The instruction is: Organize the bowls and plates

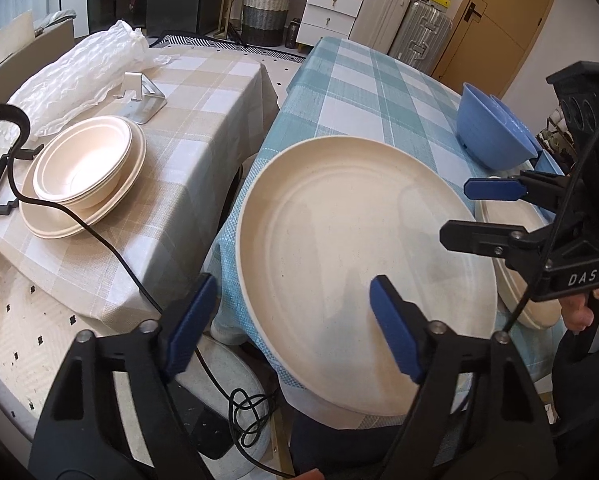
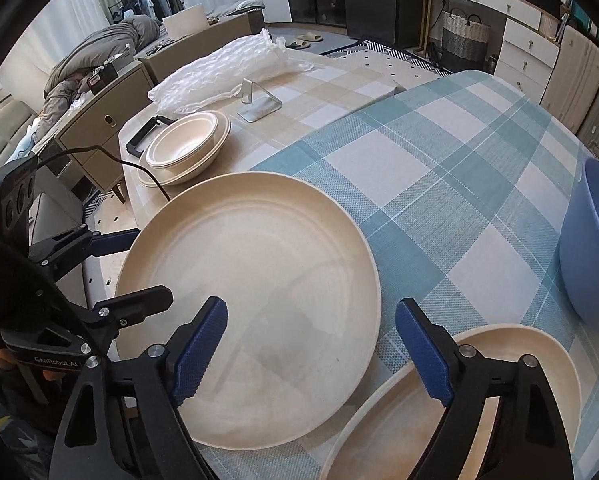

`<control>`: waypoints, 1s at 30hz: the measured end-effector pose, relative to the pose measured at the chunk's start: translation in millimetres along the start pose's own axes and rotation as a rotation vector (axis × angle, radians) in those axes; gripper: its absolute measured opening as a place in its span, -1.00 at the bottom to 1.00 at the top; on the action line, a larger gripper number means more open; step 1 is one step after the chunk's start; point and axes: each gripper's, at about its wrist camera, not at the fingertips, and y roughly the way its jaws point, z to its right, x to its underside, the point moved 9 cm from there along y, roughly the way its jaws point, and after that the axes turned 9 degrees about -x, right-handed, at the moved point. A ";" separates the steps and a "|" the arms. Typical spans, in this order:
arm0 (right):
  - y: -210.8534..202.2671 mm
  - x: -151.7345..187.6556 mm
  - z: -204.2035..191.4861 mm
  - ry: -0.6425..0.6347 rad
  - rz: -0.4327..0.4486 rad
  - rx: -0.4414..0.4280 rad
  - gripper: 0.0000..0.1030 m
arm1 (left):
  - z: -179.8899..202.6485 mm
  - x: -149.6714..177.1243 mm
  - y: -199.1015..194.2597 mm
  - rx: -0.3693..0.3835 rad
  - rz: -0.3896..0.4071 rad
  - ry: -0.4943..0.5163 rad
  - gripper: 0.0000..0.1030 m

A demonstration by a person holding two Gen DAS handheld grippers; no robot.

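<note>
Now hovering over the blue-and-white checked surface point(image 2: 439, 184), with the left gripper point(image 1: 291, 328) spread wide, its blue-padded fingers point(image 1: 395, 332) straddling the near edge of the large round cream plate point(image 1: 363, 264) and gripping nothing. Lying flat near the surface's left edge, that plate, rim slightly overhanging. Reaching in alongside, the right gripper point(image 2: 311, 356), fingers point(image 2: 201, 352) likewise parted and holding nothing, one over the large plate, the other over a second cream plate point(image 2: 519, 364) just beside it. Sitting beyond the second plate, near the right edge, a light blue plastic bowl point(image 2: 591, 240). Standing well apart on the neighbouring beige checked surface point(image 1: 203, 120), a stack of cream bowls nested on a cream plate point(image 1: 83, 172), with a black cable point(image 1: 111, 248) trailing past it, a metal stand point(image 1: 143, 100) behind, and crinkled white plastic wrap point(image 1: 83, 68) further back.
</note>
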 end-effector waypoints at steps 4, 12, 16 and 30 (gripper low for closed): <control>4.8 1.1 2.6 0.000 -0.012 0.015 0.48 | 0.5 1.6 2.4 0.005 -0.003 0.000 0.31; 9.0 1.9 7.3 0.007 -0.024 0.040 0.27 | -0.3 0.8 3.4 0.002 0.002 0.008 0.03; 9.1 3.5 11.8 0.007 -0.031 0.077 0.04 | -1.0 1.4 3.0 -0.007 0.005 0.011 -0.11; 16.3 8.1 27.8 0.032 -0.053 0.153 -0.59 | -6.8 2.0 2.5 -0.056 0.012 0.006 -0.50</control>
